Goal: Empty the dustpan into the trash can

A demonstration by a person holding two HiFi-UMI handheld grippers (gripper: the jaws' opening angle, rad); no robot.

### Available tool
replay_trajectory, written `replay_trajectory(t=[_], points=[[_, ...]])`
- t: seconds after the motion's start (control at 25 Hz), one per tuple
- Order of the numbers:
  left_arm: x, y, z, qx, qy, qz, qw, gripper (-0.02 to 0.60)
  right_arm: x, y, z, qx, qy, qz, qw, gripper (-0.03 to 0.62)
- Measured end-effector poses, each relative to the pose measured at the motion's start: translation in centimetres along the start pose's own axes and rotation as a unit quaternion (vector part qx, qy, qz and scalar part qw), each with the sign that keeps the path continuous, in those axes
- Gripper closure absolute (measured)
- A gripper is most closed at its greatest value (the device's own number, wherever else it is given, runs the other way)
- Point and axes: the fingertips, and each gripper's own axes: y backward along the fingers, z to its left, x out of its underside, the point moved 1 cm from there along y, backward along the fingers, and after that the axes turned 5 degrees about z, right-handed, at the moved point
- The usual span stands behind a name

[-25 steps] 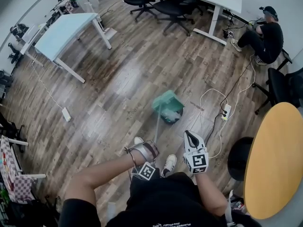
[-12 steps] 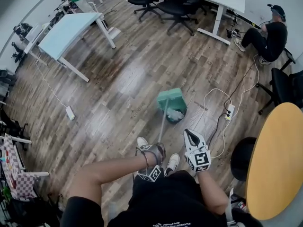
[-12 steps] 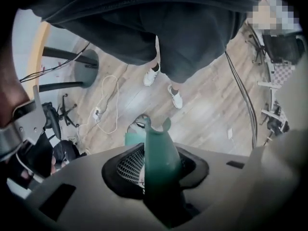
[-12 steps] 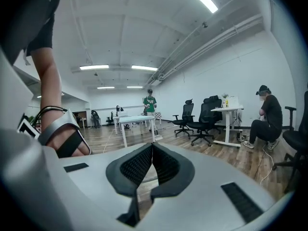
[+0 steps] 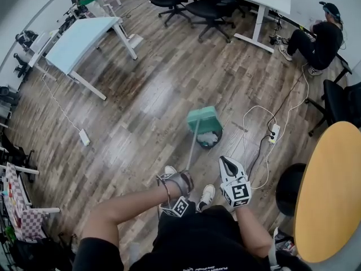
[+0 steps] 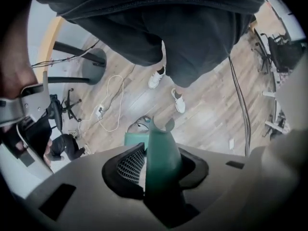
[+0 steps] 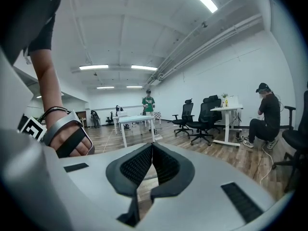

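We see the green, long-handled dustpan point(image 5: 201, 118) tilted over the far rim of the round dark trash can point(image 5: 212, 143).

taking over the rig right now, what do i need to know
Left hand-held gripper: shut on the dustpan handle, pointing steeply down; its jaws have just closed a little further on it.
Right hand-held gripper: shut, empty, beside the left.
Dustpan: over the far rim of the trash can, on the floor ahead of the feet.
Done: dustpan brought to the can.
Left: can't tell whether it has emptied; probably tip it fully, then lift it away.
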Motion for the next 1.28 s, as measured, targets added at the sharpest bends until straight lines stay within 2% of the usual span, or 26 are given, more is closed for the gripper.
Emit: replay_trajectory(t=[0.16,0.36,0.52,0.6,0.64,0.68,0.76,0.96,1.12,1.28], points=[[0.7,0.3,0.9,0.003,0.088,-0.037,0.9954,0.44,0.1,0.2,-0.4,0.005,-0.005,0.005,1.0,0.57],[2.8,1.0,3.2,-0.023,0.206,-0.068,0.9758,0.454,-0.8,-0.3,-0.5,0.002,0.003,0.002,1.0,0.571],[4.9,1.3,4.3,-0.052,0.287,-0.075,0.9536,0.479,-1.3,-1.0,-0.4,0.002,0.007,0.011,1.0,0.571],[6.2,1.5,4.4,-0.058,0.335,-0.08,0.9371,0.482,-1.5,-1.4,-0.2,0.004,0.007,0.014,1.0,0.571],[7.0,1.6,4.3,-0.06,0.363,-0.08,0.9263,0.482,-1.7,-1.7,-0.1,0.004,0.007,0.014,1.0,0.571],[7.9,1.6,4.2,-0.063,0.395,-0.079,0.913,0.483,-1.9,-1.9,0.0,0.004,0.008,0.014,1.0,0.571],[9.6,1.3,4.0,-0.067,0.466,-0.08,0.8785,0.483,-2.4,-2.5,0.1,0.003,0.011,0.013,1.0,0.571],[13.3,0.9,3.8,-0.073,0.623,-0.083,0.7745,0.483,-3.5,-4.1,0.1,0.007,0.013,0.009,1.0,0.571],[16.7,0.7,2.5,-0.074,0.714,-0.087,0.6905,0.483,-4.9,-5.7,0.3,0.013,0.015,0.001,1.0,0.571],[19.4,0.0,0.5,-0.072,0.78,-0.099,0.6131,0.483,-6.0,-7.4,0.2,0.019,0.018,-0.002,1.0,0.571]])
